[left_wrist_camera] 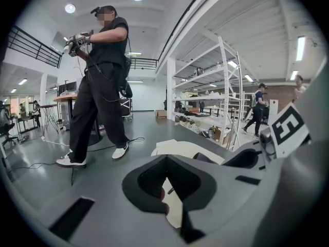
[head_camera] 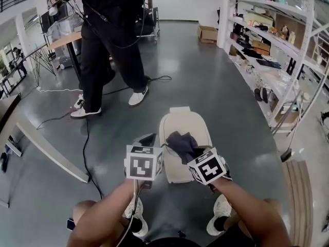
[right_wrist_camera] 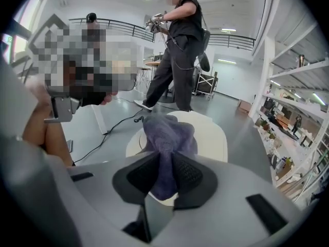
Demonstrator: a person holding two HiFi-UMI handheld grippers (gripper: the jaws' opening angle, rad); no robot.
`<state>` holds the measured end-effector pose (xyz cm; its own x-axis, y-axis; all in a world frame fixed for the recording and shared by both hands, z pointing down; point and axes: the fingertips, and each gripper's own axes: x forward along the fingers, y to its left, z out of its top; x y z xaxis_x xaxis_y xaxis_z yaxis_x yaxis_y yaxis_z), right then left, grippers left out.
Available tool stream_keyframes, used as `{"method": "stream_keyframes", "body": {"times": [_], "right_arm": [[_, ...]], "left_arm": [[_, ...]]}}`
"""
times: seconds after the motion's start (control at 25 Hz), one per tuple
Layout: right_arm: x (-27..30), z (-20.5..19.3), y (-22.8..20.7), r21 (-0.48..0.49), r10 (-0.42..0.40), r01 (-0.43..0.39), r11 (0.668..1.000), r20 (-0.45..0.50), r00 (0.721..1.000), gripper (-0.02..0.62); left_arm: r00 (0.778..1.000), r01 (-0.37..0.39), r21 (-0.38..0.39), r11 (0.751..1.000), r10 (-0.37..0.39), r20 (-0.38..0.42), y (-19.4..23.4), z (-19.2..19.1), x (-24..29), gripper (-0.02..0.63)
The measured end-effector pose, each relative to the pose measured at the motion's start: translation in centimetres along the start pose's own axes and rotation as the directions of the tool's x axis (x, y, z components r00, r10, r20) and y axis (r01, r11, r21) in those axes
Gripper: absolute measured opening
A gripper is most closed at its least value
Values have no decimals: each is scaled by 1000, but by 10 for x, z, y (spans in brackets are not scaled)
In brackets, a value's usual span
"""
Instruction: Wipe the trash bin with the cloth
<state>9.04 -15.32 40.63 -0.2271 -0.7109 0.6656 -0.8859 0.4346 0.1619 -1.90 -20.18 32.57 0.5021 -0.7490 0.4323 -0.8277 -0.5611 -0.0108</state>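
Note:
A cream trash bin (head_camera: 180, 125) stands on the grey floor just ahead of my feet; its pale lid fills the middle of the right gripper view (right_wrist_camera: 211, 135). A dark purple cloth (head_camera: 181, 142) lies bunched on the lid. My right gripper (head_camera: 191, 151) is shut on the cloth (right_wrist_camera: 168, 133), which rises in a fold from between its jaws (right_wrist_camera: 164, 158). My left gripper (head_camera: 148, 138) hovers at the bin's left side, apart from the cloth. Its jaws (left_wrist_camera: 166, 161) are shut with nothing between them, and the bin (left_wrist_camera: 177, 148) shows beyond them.
A person in black with white sneakers (head_camera: 110, 50) stands beyond the bin, holding grippers. Cables (head_camera: 85, 138) trail over the floor at left. White shelving (head_camera: 272, 50) lines the right side. A white beam (head_camera: 46, 148) lies at left, a slatted bench (head_camera: 300, 199) at right.

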Motion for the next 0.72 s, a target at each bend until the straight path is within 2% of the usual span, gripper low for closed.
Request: {"method": "stream_keyframes", "body": {"times": [0.52, 0.72], "right_arm": [[-21, -33, -52, 73, -92, 94, 993, -19, 996, 75], [-21, -39, -58, 118, -84, 85, 989, -17, 996, 75]], "left_arm": [[999, 39, 42, 998, -39, -8, -28, 0, 9, 0], [999, 51, 46, 998, -51, -9, -36, 0, 13, 0]]}}
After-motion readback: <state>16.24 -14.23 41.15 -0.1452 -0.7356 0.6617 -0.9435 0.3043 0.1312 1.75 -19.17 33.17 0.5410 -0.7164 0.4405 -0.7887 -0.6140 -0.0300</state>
